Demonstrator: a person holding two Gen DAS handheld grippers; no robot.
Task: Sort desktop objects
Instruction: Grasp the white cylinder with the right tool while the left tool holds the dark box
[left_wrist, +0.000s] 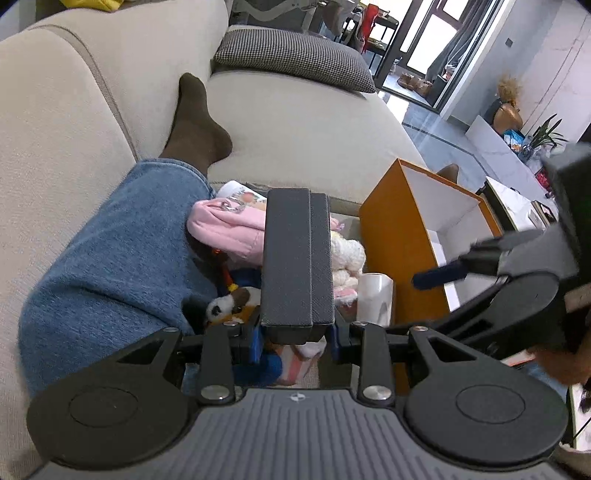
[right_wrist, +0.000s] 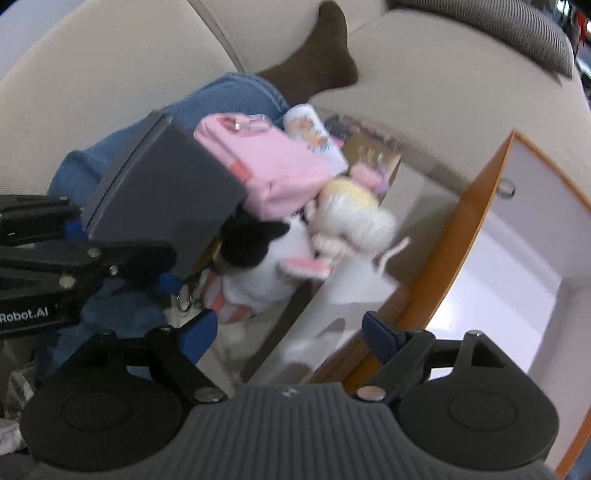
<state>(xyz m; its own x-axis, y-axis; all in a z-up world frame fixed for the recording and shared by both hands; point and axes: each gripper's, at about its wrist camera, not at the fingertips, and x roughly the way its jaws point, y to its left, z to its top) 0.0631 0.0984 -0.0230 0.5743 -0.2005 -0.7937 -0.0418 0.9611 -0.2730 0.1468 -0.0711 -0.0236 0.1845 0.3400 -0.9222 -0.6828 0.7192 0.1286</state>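
My left gripper (left_wrist: 297, 341) is shut on a dark grey rectangular case (left_wrist: 295, 254), its blue pads pressing the near end; the case points away from me above the pile. The right wrist view shows this case (right_wrist: 162, 192) at the left. The pile holds a pink pouch (right_wrist: 273, 166), a white knitted doll (right_wrist: 354, 218) and a black-and-white plush (right_wrist: 258, 258). My right gripper (right_wrist: 290, 334) stands open over the pile's edge, nothing between its blue fingertips (right_wrist: 199, 332). An orange box (right_wrist: 443, 236) with a bare white inside lies to the right.
A person's leg in blue jeans (left_wrist: 118, 266) with a brown sock (left_wrist: 199, 118) rests on the beige sofa (left_wrist: 303, 122) behind the pile. A white cylinder (left_wrist: 375, 299) stands beside the orange box (left_wrist: 399, 236). A houndstooth cushion (left_wrist: 291, 59) lies further back.
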